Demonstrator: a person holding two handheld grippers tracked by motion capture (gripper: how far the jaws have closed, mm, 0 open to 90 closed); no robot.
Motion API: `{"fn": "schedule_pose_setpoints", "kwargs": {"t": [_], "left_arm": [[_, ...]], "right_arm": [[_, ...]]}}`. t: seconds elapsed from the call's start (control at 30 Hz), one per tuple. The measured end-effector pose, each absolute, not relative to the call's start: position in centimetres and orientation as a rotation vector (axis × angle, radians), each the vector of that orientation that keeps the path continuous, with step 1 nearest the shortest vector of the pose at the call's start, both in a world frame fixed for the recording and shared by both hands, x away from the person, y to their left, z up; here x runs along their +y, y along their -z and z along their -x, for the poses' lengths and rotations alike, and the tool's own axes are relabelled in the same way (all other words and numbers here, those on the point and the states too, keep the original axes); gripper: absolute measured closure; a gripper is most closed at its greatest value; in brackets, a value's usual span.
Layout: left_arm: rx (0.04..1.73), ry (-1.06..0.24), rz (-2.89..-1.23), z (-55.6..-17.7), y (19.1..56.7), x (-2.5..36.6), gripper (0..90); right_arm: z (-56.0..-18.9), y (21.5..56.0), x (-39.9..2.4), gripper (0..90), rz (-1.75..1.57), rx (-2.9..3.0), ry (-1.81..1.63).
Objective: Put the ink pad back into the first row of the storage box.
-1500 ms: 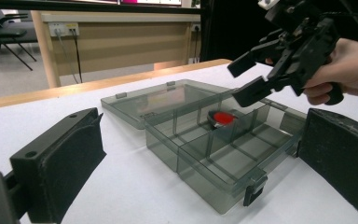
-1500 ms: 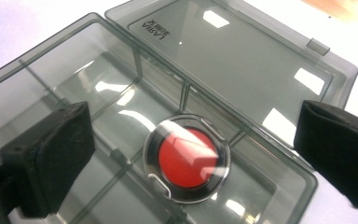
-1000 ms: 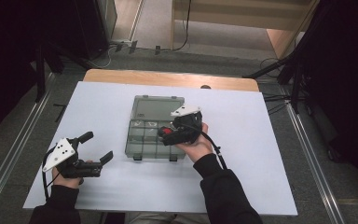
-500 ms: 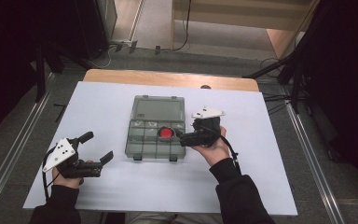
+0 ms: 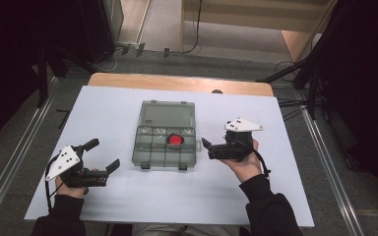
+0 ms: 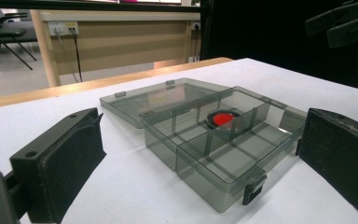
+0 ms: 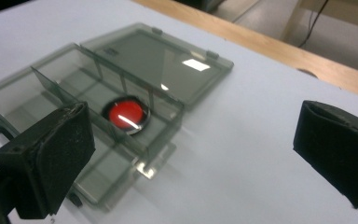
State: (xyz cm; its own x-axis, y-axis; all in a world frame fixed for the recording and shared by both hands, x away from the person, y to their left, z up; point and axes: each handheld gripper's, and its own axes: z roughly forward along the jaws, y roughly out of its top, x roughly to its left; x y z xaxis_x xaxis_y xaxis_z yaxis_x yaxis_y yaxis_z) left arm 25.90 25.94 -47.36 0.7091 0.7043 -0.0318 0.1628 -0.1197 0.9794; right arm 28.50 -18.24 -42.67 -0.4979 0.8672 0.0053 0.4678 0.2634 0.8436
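A smoky clear organizer box (image 5: 150,153) lies open mid-table, its lid (image 5: 168,115) flat behind it. A red round disc (image 5: 175,141) rests in a middle compartment of the back row. My right gripper (image 5: 207,149) is open just right of the box, jaws pointing at it with nothing between them. Its own view has the red disc (image 7: 127,114) in the box (image 7: 37,93) ahead of its wide-apart fingers (image 7: 51,154). My left gripper (image 5: 103,154) is open near the box's front left corner. From there I see the box (image 6: 223,158) and the disc (image 6: 221,119).
A white sheet (image 5: 103,108) covers the table, with a wooden edge (image 5: 177,83) at the back. Metal rails run along both sides of the table. The right gripper (image 6: 340,23) hangs at the top right of the left gripper view.
My right gripper held the red disc over the box a second ago. It let the disc go into a compartment and drew back to the right. The left gripper stayed put.
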Motion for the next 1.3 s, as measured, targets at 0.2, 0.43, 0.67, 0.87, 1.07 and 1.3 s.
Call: {"fn": "schedule_pose_setpoints", "kwargs": {"t": [0.2, 0.43, 0.67, 0.87, 1.07, 1.3], "left_arm": [[0.71, -0.536, -1.657, -25.9, 47.3, 26.0, 0.0], [0.709, -0.539, -1.658, -25.9, 47.3, 25.9, 0.0], [0.708, -0.538, -1.662, -25.9, 47.4, 25.9, 0.0], [0.708, -0.539, -1.662, -25.9, 47.4, 25.9, 0.0], [0.709, -0.54, -1.664, -25.9, 47.4, 25.9, 0.0], [0.709, -0.543, -1.666, -25.8, 47.4, 25.9, 0.0]], "right_arm": [[-27.5, 43.2, -19.5, 0.0, -1.217, 2.063, -1.142], [-25.8, 43.7, -21.4, 0.0, -1.221, 2.026, -1.171], [-24.3, 44.5, -23.4, 0.0, -1.251, 1.984, -1.205], [-22.8, 46.1, -25.1, 0.0, -1.225, 1.892, -1.26], [-21.5, 47.3, -26.7, 0.0, -1.244, 1.781, -1.382], [-20.3, 48.3, -27.7, 0.0, -1.185, 1.701, -1.405]]}}
